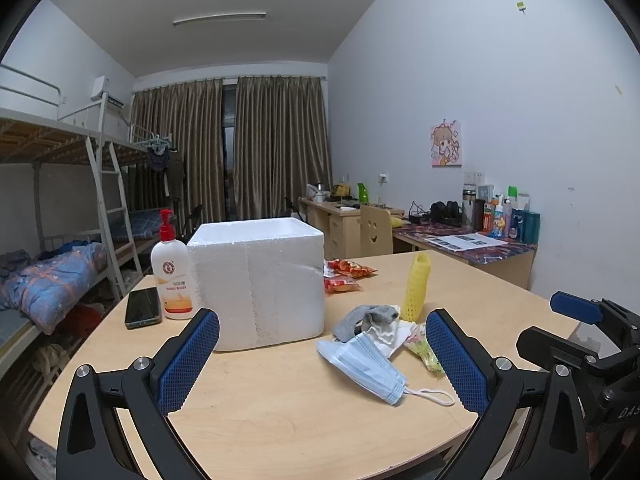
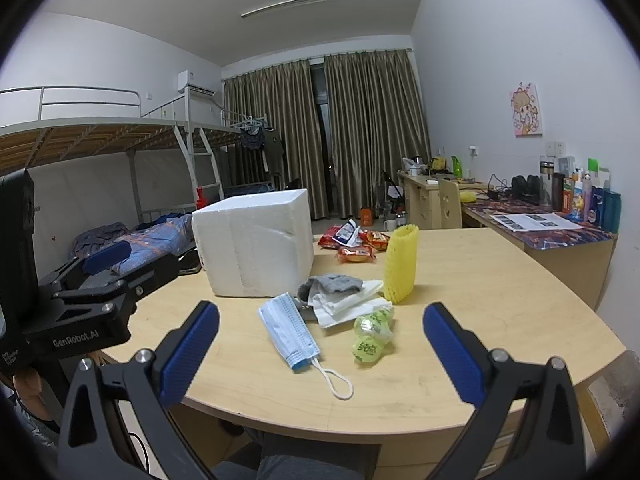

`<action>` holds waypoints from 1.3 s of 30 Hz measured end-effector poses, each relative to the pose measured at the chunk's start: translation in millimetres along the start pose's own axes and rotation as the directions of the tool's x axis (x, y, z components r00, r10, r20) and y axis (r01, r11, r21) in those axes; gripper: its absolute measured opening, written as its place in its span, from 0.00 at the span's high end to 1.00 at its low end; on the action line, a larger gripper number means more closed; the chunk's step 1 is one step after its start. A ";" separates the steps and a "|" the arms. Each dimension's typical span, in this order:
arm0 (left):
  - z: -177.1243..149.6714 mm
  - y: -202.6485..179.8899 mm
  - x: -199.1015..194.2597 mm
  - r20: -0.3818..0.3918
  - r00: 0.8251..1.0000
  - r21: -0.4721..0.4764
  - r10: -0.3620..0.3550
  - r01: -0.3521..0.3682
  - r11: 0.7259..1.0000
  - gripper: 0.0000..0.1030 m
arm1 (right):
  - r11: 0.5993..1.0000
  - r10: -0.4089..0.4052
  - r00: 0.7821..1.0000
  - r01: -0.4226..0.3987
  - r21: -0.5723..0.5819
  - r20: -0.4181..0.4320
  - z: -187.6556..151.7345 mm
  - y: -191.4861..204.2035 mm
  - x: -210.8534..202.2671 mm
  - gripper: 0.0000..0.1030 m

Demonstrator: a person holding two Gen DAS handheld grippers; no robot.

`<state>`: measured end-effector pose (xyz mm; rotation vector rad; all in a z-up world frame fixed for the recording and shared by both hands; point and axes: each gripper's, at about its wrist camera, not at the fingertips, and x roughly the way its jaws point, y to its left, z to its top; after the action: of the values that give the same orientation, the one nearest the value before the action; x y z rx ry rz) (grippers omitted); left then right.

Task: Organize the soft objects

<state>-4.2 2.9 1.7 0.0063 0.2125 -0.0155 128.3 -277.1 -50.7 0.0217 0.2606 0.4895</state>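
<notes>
Foam, white and grainy, forms the one box (image 1: pixel 256 280) on your wooden table (image 1: pixel 280 420) in the left wrist view. Your left gripper (image 1: pixel 322 360) is spread wide and empty, its blue pads ribbed. Between them lies one pleated blue mask (image 1: pixel 366 368), its long axis running from far left to near right. One grey sock (image 1: pixel 366 318) is crumpled behind it, beside one upright yellow net sleeve (image 1: pixel 416 286).

From the right wrist, your right gripper (image 2: pixel 321 354) also gapes empty. The mask (image 2: pixel 290 332) lies lengthwise toward you, touching white paper (image 2: pixel 348 306). One green wrapper (image 2: pixel 370 334) sits just beside it. Three red snack packets (image 2: pixel 354 240) lie behind.
</notes>
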 end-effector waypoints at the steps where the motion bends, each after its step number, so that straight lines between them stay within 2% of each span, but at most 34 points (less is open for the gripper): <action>1: 0.1 0.2 -0.3 -0.002 1.000 0.002 0.000 0.000 1.000 0.00 | 1.000 0.001 1.000 -0.001 -0.001 0.001 -0.3 -0.2 0.0 0.00; 39: -1.0 -3.5 1.8 -0.005 1.000 0.010 -0.002 0.002 1.000 0.00 | 1.000 0.002 1.000 -0.002 0.001 0.000 -0.9 -1.2 -0.9 0.00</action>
<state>-2.8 -0.7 0.3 0.0158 0.2178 -0.0190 127.9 -278.5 -51.5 0.0225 0.2607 0.4916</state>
